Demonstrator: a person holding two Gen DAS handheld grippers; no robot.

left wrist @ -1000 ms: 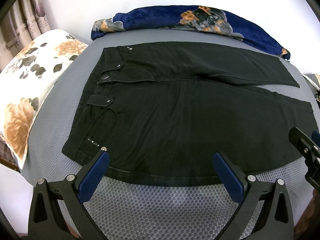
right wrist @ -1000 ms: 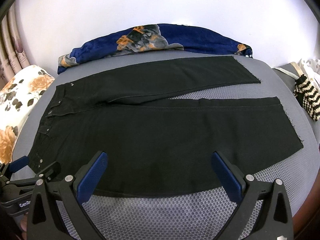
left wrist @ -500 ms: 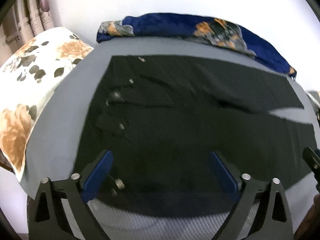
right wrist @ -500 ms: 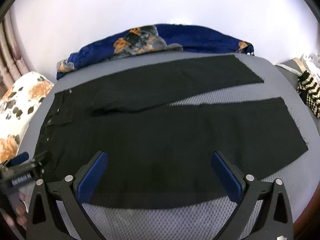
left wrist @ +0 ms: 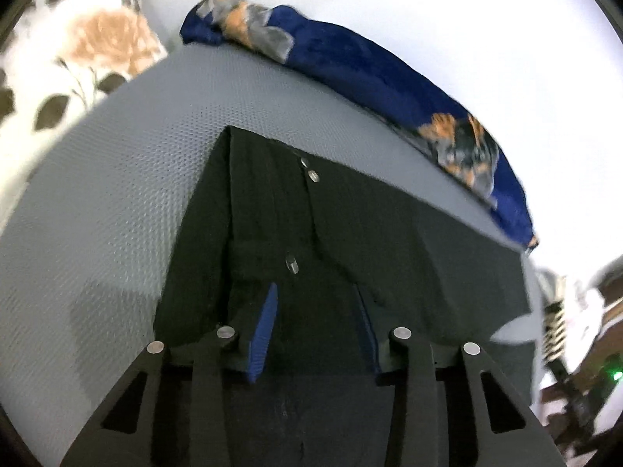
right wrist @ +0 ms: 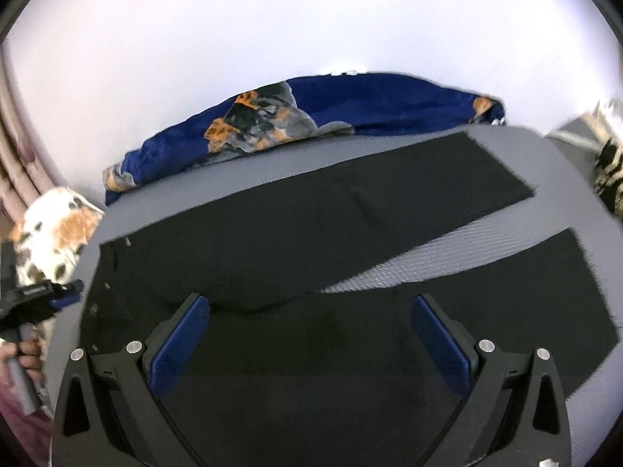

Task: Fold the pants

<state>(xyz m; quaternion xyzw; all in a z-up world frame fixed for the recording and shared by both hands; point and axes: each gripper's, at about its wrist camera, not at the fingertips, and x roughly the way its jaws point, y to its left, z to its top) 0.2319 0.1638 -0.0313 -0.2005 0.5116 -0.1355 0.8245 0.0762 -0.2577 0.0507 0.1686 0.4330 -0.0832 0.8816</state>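
Note:
Black pants (right wrist: 350, 233) lie flat on a grey mesh bed (right wrist: 553, 155), waist to the left and the two legs splayed to the right. In the left wrist view the waistband with metal buttons (left wrist: 292, 233) fills the centre. My left gripper (left wrist: 315, 311) sits low over the near waist edge, its jaws narrowed with black cloth between them. It also shows at the left edge of the right wrist view (right wrist: 46, 295). My right gripper (right wrist: 311, 323) is open wide over the near leg, around the thigh.
A blue floral blanket (right wrist: 311, 116) lies bunched along the bed's far edge against the white wall. A floral pillow (left wrist: 78, 58) is at the left. A striped item (right wrist: 607, 171) lies past the right end of the bed.
My left gripper has moved in over the waistband and its jaws have narrowed on the cloth. My right gripper has moved forward over the near leg, still open.

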